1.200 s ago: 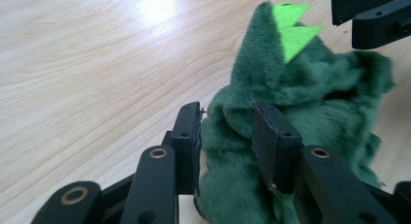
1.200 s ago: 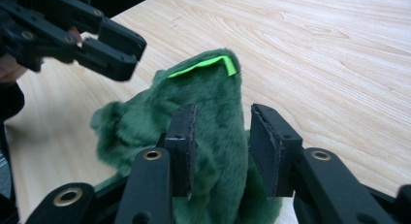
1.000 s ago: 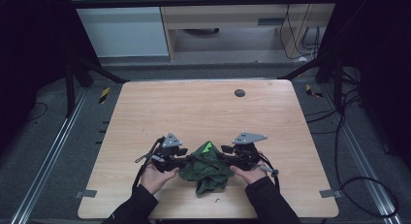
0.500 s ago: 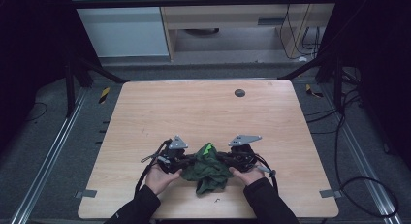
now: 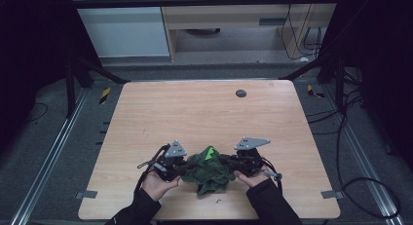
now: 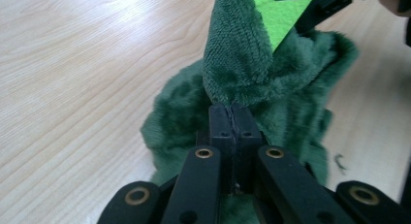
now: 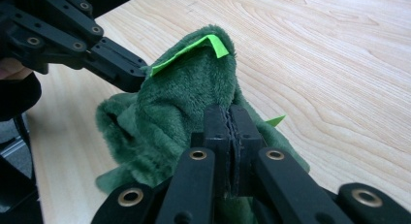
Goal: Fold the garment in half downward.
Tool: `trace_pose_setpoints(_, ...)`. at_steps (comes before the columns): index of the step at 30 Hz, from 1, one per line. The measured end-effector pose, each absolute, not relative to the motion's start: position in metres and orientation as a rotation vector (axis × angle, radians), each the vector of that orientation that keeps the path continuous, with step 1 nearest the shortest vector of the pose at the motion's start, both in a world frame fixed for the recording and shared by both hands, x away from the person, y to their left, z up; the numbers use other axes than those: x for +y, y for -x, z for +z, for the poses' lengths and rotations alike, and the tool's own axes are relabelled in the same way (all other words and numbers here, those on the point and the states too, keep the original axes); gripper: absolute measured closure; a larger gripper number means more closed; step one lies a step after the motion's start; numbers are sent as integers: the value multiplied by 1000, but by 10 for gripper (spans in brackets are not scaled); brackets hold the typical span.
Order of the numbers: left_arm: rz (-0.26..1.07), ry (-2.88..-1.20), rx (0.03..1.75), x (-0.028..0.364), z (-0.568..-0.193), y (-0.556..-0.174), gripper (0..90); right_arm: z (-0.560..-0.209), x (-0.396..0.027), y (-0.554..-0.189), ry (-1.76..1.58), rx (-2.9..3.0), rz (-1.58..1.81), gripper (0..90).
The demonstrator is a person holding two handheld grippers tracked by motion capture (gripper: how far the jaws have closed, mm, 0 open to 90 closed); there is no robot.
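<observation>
Both grippers, left [image 5: 181,167] and right [image 5: 229,162], had just clamped the green cloth [image 5: 209,171] near the table's [image 5: 204,113] near edge; grasp step; next probably lift and spread it apart

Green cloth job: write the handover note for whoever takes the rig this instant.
Left gripper: jaws just closed, shut on the green cloth.
Right gripper: jaws just closed, shut on the opposite side of it.
Cloth: bunched near the table's front edge, a bright green tag on top.
Done: both grips taken.
Left: probably lift and spread it out; the cloth is not yet flat.
</observation>
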State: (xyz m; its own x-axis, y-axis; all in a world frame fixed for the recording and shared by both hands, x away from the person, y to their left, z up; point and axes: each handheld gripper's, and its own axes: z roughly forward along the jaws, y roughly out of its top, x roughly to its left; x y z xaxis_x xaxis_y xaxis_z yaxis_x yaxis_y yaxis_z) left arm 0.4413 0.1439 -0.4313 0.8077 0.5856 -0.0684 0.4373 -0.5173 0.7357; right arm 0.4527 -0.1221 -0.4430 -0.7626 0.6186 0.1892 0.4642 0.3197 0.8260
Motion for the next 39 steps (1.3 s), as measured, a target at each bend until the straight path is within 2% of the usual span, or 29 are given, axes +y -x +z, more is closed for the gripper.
trace_pose_setpoints(10,220,-2227,679,141,-433,-404,899,-448,-124,-427,-932,2499,1418,850)
trace_pose_setpoints(21,175,-2259,656,137,-445,-394,893,-458,-128,-417,-956,2543,1395,798)
trace_pose_setpoints(26,172,-2228,672,146,-439,-391,886,-449,-136,-414,-961,2509,1432,817)
trace_pose_setpoints(30,189,-2222,685,151,-435,-391,886,-442,-142,-416,-992,2462,1456,897)
trace_pose_setpoints(39,192,-2181,732,166,-422,-400,878,-443,-138,-428,-1056,2391,1492,899)
